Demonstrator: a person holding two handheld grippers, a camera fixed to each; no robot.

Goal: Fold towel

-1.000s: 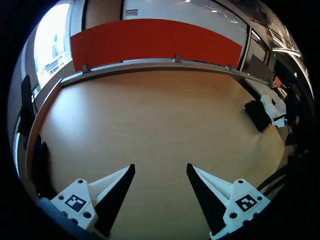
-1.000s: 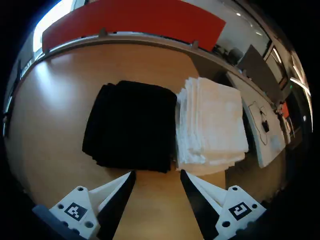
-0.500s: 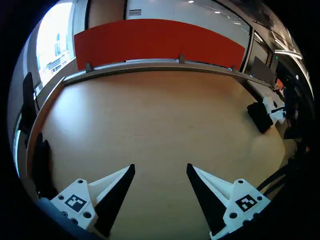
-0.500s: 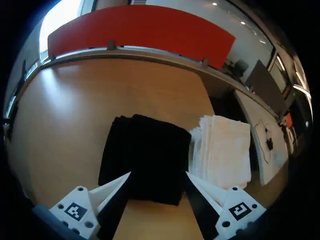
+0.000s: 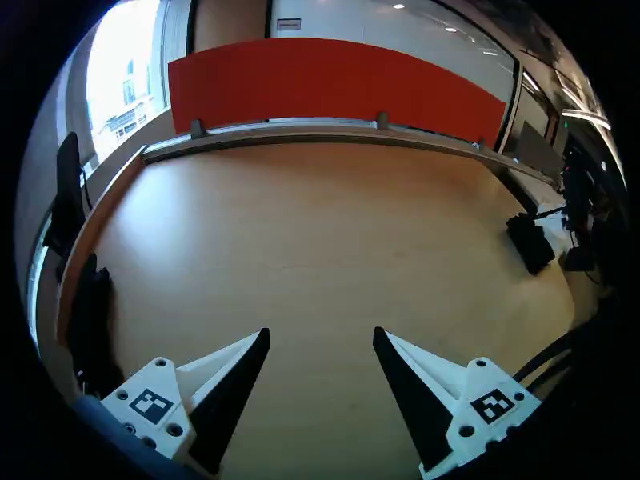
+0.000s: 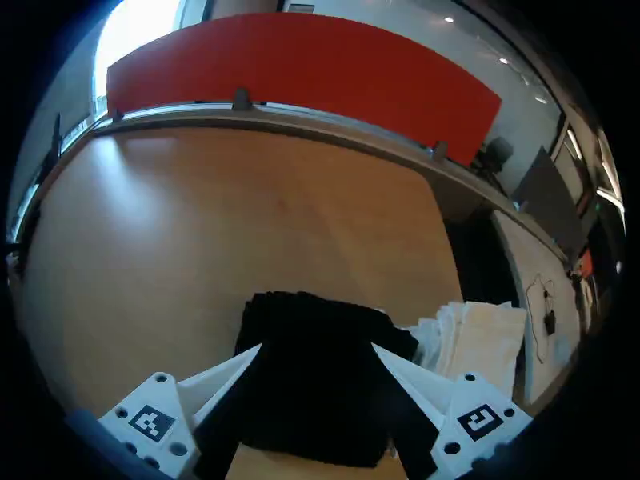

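White bodies, black inner faces: your left gripper (image 5: 320,331). Its fingers are spread wide with nothing between them, over bare tabletop.

Your right gripper (image 6: 317,347): same build, fingers equally wide apart. They reach out over the near part of the black towel stack (image 6: 316,376), one along each side. Whether either finger touches the cloth, you cannot tell from this view.

Black towel stack: folded, flat on the table, close in front of your right gripper. In the left gripper view it sits far off at the table's right edge (image 5: 530,242).

White towel stack (image 6: 480,336): folded, lying against the right side of the black stack, at the table's right edge.

Table (image 6: 200,232): pale wood, smooth, broad, with a soft sheen towards the window side. A raised grey rail runs along its far edge.

Red partition (image 5: 336,80): one long panel standing on that rail, held by small grey brackets.

Window (image 5: 120,88): bright daylight, far left, beyond the end of the partition.

Chair (image 5: 68,200): black, at the table's left side; another dark shape stands nearer to you on the same side.

White desk (image 6: 548,312): beyond the table's right edge, with a thin dark cable (image 6: 548,300) lying on it.

Ceiling lights (image 5: 396,6): small spots above a pale back wall.
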